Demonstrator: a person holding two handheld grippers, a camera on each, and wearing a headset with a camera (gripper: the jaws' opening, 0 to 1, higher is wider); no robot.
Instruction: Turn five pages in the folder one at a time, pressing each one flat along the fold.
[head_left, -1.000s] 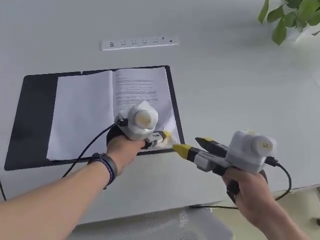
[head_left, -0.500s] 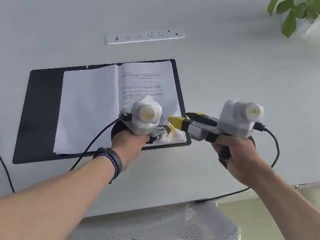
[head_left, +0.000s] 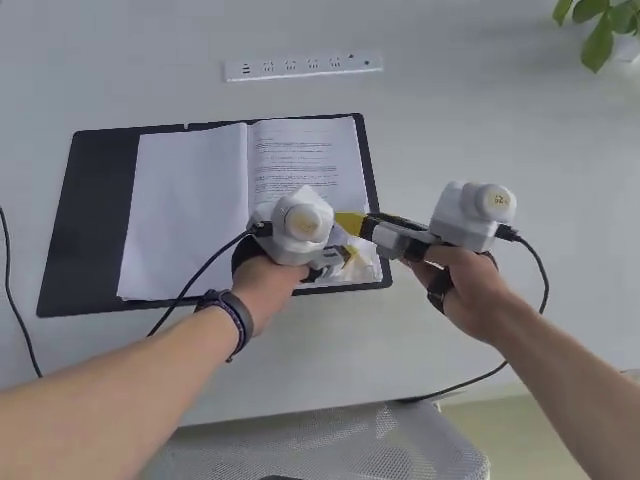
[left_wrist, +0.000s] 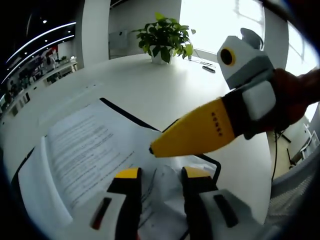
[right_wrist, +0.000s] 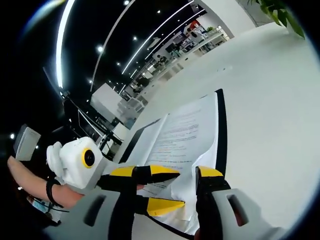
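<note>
Folder (head_left: 90, 200) lies open on the bench (head_left: 480, 120), just ahead of & under both sets of fingers. Left gripper (left_wrist: 160, 172) sits at the near outer corner (head_left: 362, 262) of the printed page (head_left: 305, 160). Its fingers are apart, w/ wrinkled paper showing in the gap btwn them; can't tell if they touch the sheet. Right gripper (head_left: 350, 222) points in from the opposite side, fingers also spread. In the left gripper view one yellow tip sits just beyond the left fingers, close but not touching.

Handling, my read: pages are thin, light, floppy, w/ no stiffness to push against, so a sheet will buckle rather than slide. The corner by the fingers looks rumpled, so it creases easily & prob. tears if yanked. Sheets likely cling, so there's a risk of taking two at once. Cover looks stiffer & lies flat; may skid on the smooth bench if dragged.

Where to grip: the free outer corner/edge nearest the fingertips, one sheet only, shallow pinch, light squeeze. Not near the fold (head_left: 247, 200), on the far side of the page from the fingers, where the paper is bound. For flattening, use the flat of a finger along the fold, not the tip.
</note>
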